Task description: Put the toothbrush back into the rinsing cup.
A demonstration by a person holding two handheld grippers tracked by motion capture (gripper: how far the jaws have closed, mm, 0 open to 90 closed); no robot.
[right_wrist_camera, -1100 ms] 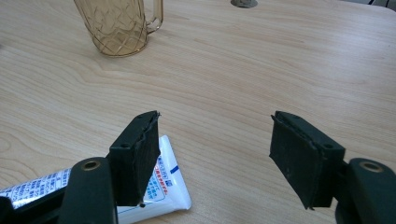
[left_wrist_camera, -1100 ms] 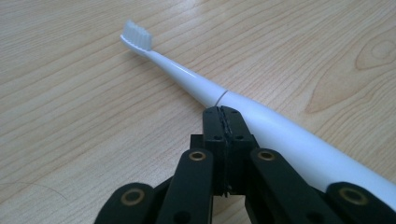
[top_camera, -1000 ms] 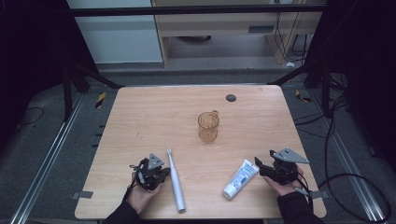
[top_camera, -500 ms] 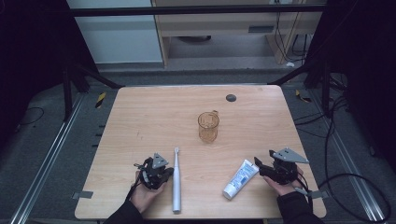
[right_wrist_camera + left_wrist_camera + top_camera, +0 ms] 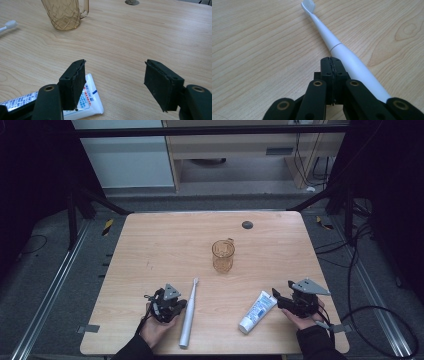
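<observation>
- Jaws of left gripper point(image 5: 331, 65) pressed together, empty; toothbrush point(image 5: 342, 50) lies just right of them.
- Right gripper point(image 5: 114, 82) gapes wide; tube point(image 5: 87, 105) at lower left, under its left jaw.

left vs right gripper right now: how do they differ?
The left gripper has its jaws shut together with nothing between them; the right gripper has its jaws wide apart. The left gripper sits beside the white toothbrush; the right gripper sits by the flat end of the toothpaste tube, not holding it. Both sit low over the wooden table, each in a hand.
</observation>
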